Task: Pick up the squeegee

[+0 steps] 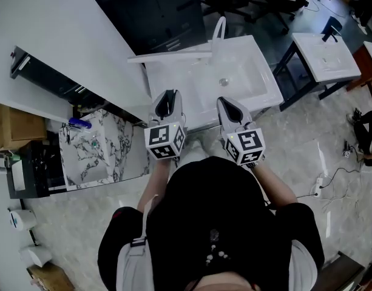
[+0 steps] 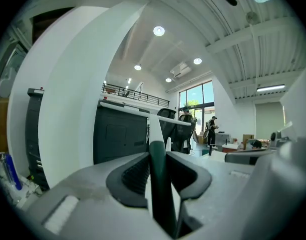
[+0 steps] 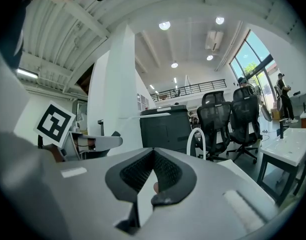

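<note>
Over white sink [image 1: 267, 80], left claw [image 2: 157, 151] clamps green-handled, white-bladed squeegee [image 2: 161, 189]; right claw [image 3: 153, 151] closed, empty.

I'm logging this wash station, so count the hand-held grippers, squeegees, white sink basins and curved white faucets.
Hand-held grippers: 2, left hand-held gripper and right hand-held gripper
Squeegee: 1
White sink basins: 2, centre sink and side sink
Curved white faucet: 1
Total: 6

Head view looks steeply down from above the person [image 1: 228, 223] onto the counter [image 1: 264, 71]; left gripper view sits close behind the left claw [image 2: 156, 155], right gripper view behind the right claw [image 3: 153, 153], both facing about level; they seem to share the dark cabinet [image 2: 120, 134] and office chairs [image 3: 227, 119].
</note>
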A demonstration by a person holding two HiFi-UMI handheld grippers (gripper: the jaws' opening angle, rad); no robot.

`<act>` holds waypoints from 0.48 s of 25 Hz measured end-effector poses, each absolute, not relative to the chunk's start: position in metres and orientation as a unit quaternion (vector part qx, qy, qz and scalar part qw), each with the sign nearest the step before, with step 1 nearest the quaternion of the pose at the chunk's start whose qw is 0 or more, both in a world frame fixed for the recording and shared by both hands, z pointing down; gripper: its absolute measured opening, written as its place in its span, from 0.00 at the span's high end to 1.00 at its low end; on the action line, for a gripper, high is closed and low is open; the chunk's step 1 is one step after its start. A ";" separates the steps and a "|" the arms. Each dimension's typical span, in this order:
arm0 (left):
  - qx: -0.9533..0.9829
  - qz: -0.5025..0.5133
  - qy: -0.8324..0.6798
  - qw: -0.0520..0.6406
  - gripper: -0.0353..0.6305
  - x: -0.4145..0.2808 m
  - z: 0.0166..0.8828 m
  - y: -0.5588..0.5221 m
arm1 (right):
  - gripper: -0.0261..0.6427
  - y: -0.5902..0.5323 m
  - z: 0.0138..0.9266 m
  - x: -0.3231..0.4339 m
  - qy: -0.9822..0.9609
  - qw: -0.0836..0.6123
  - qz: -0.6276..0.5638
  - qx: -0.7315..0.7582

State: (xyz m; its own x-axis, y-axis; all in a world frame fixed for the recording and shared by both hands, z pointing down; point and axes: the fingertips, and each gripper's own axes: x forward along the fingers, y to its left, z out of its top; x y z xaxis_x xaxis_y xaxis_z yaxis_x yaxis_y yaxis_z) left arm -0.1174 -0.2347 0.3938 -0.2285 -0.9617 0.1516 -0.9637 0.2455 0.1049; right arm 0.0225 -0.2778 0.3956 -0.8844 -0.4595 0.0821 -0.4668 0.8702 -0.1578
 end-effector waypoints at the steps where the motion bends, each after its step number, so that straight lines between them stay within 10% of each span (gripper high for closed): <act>1: 0.615 0.004 -0.784 0.091 0.79 -0.117 0.392 -0.235 | 0.96 -0.277 0.393 0.022 -0.968 0.018 0.084 0.238; 12: 0.618 0.003 -0.782 0.087 0.79 -0.107 0.387 -0.240 | 0.96 -0.282 0.384 0.031 -0.968 0.010 0.075 0.238</act>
State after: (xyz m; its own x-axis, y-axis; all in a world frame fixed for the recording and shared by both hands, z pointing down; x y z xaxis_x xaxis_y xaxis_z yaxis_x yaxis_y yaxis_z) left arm -0.1074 -0.2396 0.3868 -0.2220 -0.9649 0.1403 -0.9660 0.2372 0.1026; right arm 0.0313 -0.2819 0.3841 -0.8861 -0.4601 0.0560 -0.4632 0.8750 -0.1406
